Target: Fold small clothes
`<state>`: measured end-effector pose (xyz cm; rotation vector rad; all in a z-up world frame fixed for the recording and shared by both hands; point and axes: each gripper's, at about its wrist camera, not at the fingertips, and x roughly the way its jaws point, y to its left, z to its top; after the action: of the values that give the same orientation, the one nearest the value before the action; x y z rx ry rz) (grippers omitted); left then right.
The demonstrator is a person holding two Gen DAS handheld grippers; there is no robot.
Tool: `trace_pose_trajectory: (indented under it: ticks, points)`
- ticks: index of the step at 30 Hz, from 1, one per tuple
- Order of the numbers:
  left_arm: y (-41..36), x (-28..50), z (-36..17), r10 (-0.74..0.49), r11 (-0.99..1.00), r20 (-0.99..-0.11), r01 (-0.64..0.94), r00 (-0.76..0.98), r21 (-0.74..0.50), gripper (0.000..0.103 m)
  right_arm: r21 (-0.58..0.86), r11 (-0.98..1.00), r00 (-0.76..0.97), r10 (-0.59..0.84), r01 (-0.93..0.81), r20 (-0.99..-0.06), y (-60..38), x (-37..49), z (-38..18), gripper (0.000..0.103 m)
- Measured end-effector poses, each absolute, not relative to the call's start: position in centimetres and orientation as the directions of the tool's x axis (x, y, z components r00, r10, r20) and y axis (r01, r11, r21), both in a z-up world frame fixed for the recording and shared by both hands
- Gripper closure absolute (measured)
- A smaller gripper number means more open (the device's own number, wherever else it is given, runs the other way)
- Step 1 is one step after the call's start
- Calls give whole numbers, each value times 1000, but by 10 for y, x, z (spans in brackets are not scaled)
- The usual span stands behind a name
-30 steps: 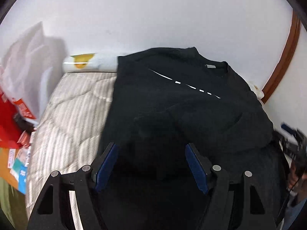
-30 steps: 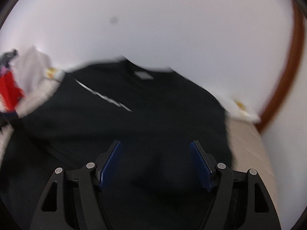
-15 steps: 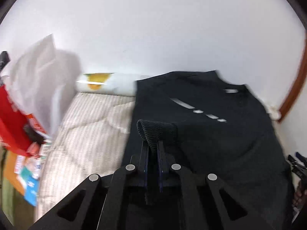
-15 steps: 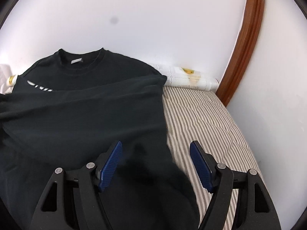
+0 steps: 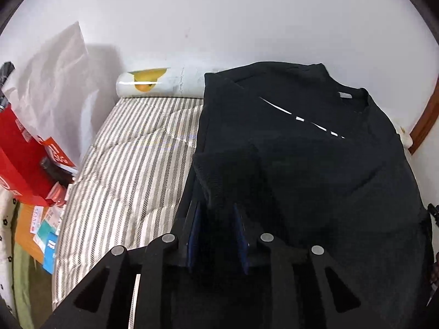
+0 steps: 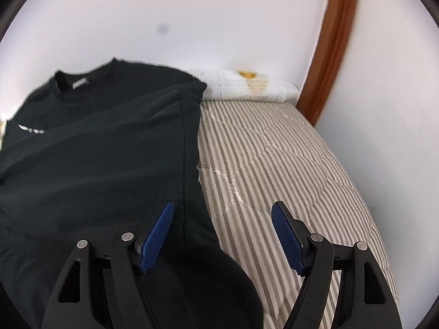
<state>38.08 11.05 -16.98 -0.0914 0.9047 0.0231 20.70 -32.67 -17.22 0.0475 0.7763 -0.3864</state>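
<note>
1 black sweatshirt [image 5: 315, 164] on striped bed [image 6: 274, 164]. L claw [image 5: 216, 213] nearly closed w/ ribbed cuff [image 5: 216, 172] between pads; R claw [image 6: 222, 216] wide, holding nothing. 1 red bag [image 5: 19, 159].

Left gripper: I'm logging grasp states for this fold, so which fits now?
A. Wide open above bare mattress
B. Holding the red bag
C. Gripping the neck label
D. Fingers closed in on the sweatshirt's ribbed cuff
D: the left gripper has its blue fingers close together around the ribbed cuff of the black sweatshirt.
</note>
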Motion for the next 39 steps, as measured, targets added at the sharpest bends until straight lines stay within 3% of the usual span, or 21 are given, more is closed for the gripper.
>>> trace_pose_trajectory:
  ticks: [13, 17, 21, 22, 23, 25, 39]
  points:
    - [89, 288, -127, -31, 998, -734, -14, 678, -54, 79, -82, 944, 679, -290, 321, -675, -286, 115, -135, 30]
    - [88, 252, -123, -51, 998, -735, 2, 676, -68, 61, -81, 950, 672, -273, 302, -688, -273, 86, -138, 30]
    - [94, 221, -129, -63, 996, -746, -6, 663, -88, 61, -73, 957, 658, -246, 279, -712, -266, 56, -147, 30]
    - [96, 215, -132, -61, 996, -750, -10, 659, -91, 56, -70, 958, 652, -241, 277, -719, -265, 50, -150, 30]
    - [98, 209, -137, -68, 995, -758, -11, 648, -98, 41, -69, 958, 649, -242, 280, -722, -265, 43, -154, 30]
    - [103, 195, -147, -96, 992, -771, -2, 630, -126, 31, -73, 954, 634, -250, 291, -732, -265, 30, -165, 30]
    - [108, 124, -199, -110, 991, -815, 4, 569, -130, 36, 76, 956, 626, -126, 285, -770, -269, -31, -212, 30]
